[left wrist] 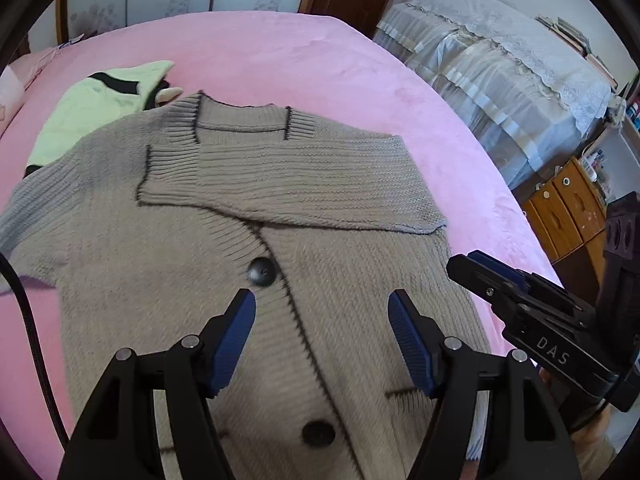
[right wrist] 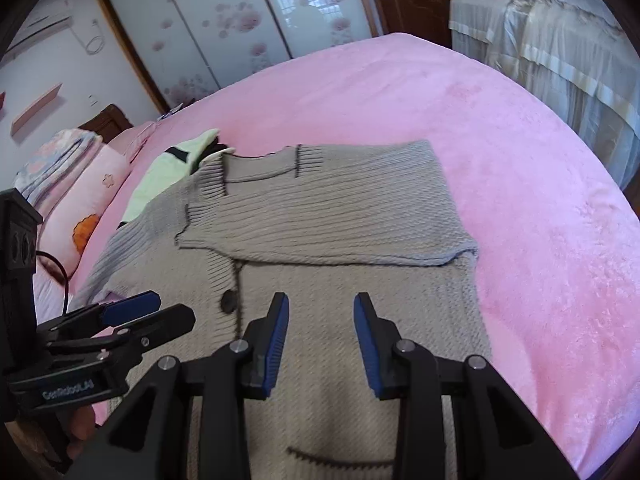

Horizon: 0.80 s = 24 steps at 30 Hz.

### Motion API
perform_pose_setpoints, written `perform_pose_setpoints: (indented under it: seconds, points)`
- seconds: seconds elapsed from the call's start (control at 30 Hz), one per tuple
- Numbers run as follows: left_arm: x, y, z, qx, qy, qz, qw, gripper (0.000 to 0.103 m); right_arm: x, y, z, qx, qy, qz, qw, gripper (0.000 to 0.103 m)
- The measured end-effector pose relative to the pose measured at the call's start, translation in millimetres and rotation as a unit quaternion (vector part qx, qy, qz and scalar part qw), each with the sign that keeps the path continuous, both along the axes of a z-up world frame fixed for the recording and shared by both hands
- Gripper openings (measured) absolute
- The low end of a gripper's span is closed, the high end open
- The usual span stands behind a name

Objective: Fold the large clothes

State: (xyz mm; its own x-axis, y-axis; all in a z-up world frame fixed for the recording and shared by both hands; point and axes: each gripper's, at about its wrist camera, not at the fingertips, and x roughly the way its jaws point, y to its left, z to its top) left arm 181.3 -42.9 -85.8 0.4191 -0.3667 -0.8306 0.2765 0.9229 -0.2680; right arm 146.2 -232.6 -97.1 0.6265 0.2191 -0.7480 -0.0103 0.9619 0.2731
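A grey knitted cardigan [left wrist: 256, 216] with black trim and dark buttons [left wrist: 261, 271] lies flat on the pink bed; it also shows in the right wrist view [right wrist: 340, 248]. Its right sleeve [left wrist: 320, 184] is folded across the chest. Its left sleeve [left wrist: 32, 208] still lies out to the left. My left gripper [left wrist: 322, 304] is open and empty above the cardigan's lower front. My right gripper [right wrist: 321, 304] is open and empty above the same part. Each gripper shows in the other's view, the right one [left wrist: 480, 268] at the right edge, the left one [right wrist: 140, 308] at the lower left.
A pale green garment [left wrist: 92, 108] with black stripes lies behind the cardigan's left shoulder. The pink bedspread [left wrist: 320, 64] stretches beyond. Pillows [right wrist: 80, 184] lie at the bed's left. A covered sofa [left wrist: 500, 80] and a wooden cabinet [left wrist: 568, 208] stand to the right.
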Motion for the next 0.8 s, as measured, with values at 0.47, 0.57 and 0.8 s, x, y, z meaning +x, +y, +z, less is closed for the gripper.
perform_pose_setpoints:
  seconds: [0.47, 0.57, 0.8]
  points:
    - [-30, 285, 8, 0.0, -0.019, 0.196, 0.9804, 0.067, 17, 160, 42, -0.027, -0.04, 0.118, 0.992, 0.035]
    - [-30, 348, -10, 0.008, -0.018, 0.241, 0.9703, 0.067, 35, 206, 33, -0.036, -0.038, 0.143, 0.988, 0.035]
    - [-12, 464, -56, -0.025, 0.003, 0.348, 0.937, 0.067, 63, 290, -2, -0.051, -0.01, 0.186, 0.981, 0.035]
